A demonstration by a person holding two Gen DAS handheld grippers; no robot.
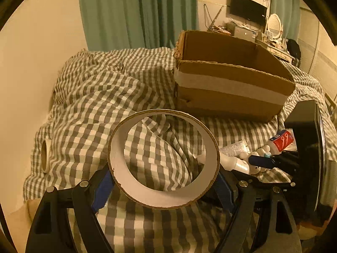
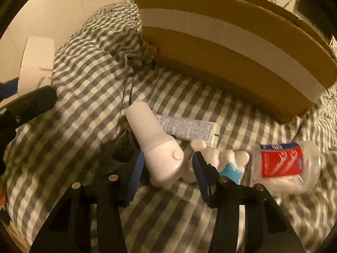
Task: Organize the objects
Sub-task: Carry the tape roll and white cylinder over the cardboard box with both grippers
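Left tool (image 1: 164, 186) pinches the tape ring (image 1: 163, 158); right tool (image 2: 168, 172), spread, flanks the white bottle (image 2: 155, 143).

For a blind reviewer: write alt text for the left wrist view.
The left gripper holds a large white tape ring upright above a grey checked bedspread. Behind it sits an open cardboard box; at right, the right gripper reaches among small toiletries.

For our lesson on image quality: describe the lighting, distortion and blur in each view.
Left wrist view: warm amber light, the cardboard box bowed by fisheye, the tape roll sharp. Right wrist view: same amber cast, the floss pick packet smeared by blur, tong shadows falling on the checked bedsheet.
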